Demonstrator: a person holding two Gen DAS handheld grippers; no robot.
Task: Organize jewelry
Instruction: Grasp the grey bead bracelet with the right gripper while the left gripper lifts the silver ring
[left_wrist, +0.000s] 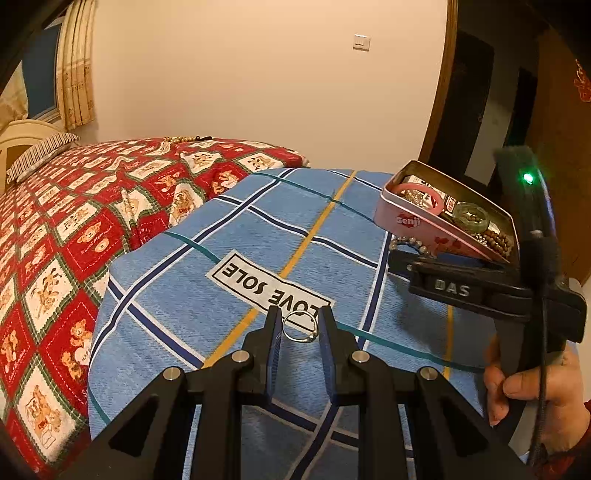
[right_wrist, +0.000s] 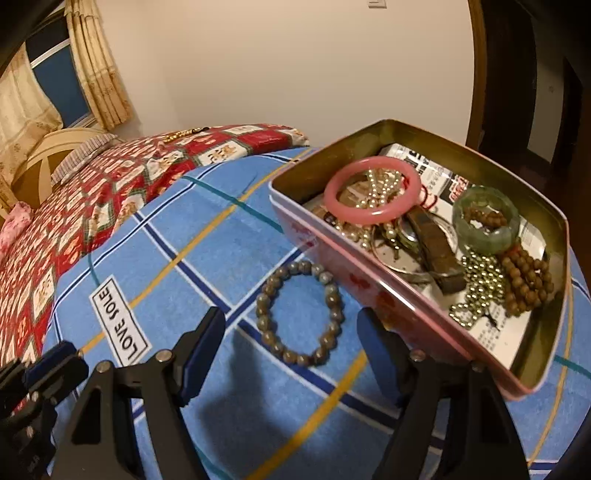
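Note:
My left gripper (left_wrist: 300, 320) is closed around a thin silver ring (left_wrist: 300, 326), which spans the narrow gap between its fingertips above the blue checked cloth (left_wrist: 229, 229). My right gripper (right_wrist: 291, 325) is open and empty, its fingers on either side of a grey-green bead bracelet (right_wrist: 301, 312) lying on the cloth beside a pink tin (right_wrist: 369, 291). The tin holds a pink bangle (right_wrist: 371, 194), a green bangle (right_wrist: 485, 218), brown beads (right_wrist: 526, 278), ball chains and other pieces. The tin (left_wrist: 417, 221) also shows at the right of the left wrist view.
The blue cloth with a "LOVE SOLE" label (left_wrist: 269, 284) covers a raised surface next to a bed with a red bear-print cover (left_wrist: 74, 221). A beaded string (left_wrist: 181, 139) lies at the bed's far edge. A dark doorway (left_wrist: 480, 92) is behind the tin.

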